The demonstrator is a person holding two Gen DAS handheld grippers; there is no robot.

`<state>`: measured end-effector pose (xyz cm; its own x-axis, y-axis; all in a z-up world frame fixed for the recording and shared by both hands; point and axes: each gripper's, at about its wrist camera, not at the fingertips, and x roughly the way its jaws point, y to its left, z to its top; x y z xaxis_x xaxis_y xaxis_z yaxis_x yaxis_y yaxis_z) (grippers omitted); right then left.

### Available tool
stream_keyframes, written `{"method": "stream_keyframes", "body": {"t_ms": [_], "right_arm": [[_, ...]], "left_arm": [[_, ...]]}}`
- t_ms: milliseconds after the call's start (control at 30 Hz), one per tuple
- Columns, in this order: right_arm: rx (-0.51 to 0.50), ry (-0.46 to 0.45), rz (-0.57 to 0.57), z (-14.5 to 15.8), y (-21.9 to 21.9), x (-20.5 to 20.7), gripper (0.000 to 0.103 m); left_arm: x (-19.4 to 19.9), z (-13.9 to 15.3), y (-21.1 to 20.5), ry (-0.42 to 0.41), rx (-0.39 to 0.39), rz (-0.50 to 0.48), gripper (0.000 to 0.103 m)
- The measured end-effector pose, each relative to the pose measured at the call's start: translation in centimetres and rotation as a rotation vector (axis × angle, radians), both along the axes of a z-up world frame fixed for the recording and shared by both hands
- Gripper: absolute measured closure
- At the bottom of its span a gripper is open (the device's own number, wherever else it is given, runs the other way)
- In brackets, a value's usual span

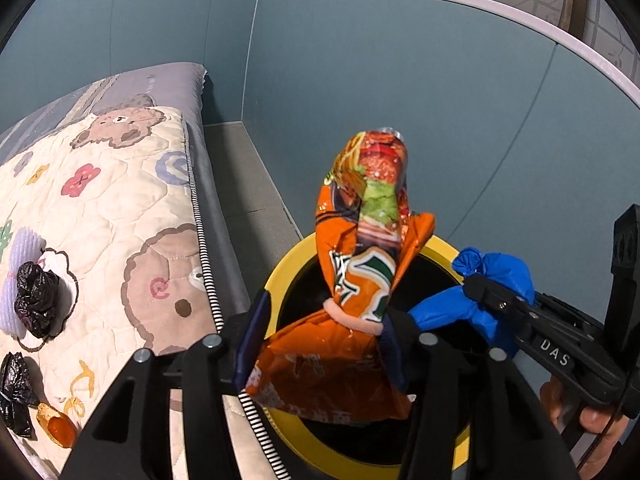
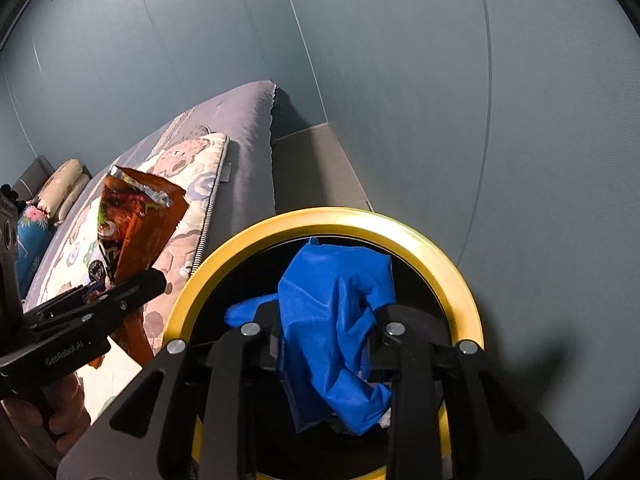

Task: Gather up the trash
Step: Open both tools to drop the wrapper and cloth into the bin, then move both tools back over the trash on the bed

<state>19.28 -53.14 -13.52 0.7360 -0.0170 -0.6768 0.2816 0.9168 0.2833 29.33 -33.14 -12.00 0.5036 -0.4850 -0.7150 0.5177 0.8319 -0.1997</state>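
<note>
Both fisheye views are evenly lit by soft indoor light and fairly sharp. Straight lines bow toward the black, vignetted corners. Glare gleams on the yellow bin rim ahead of the right gripper, whose shadow darkens the wall beyond.

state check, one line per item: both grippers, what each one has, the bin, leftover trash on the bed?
left gripper: shut on orange snack bag, bag above the bin
right gripper: shut on blue bag, bag over the bin mouth
yellow-rimmed bin: uncovered, on the floor beside the bed
two black bags: tied, lying on the quilt, uncollected
</note>
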Motion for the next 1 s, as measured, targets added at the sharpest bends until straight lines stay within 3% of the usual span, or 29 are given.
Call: {"method": "stream_keyframes", "body": {"t_ms": [300,567,1000], "right_arm": [[0.010,-0.015,-0.033,0.8,-0.7,-0.8,0.056],[0.020,-0.037,-0.048,1.4,-0.9,-2.0,0.049],[0.017,-0.090,0.032,3.6,2.7,-2.8,0.041]], "left_arm": [[0.0,0.9,0.6,-0.001,-0.008,0.018,0.027],[-1.0,1.6,1.7,-0.029,-0.016,0.028,0.010],[-1.9,3.3,7.2,-0.087,0.004,0.097,0.008]]}}
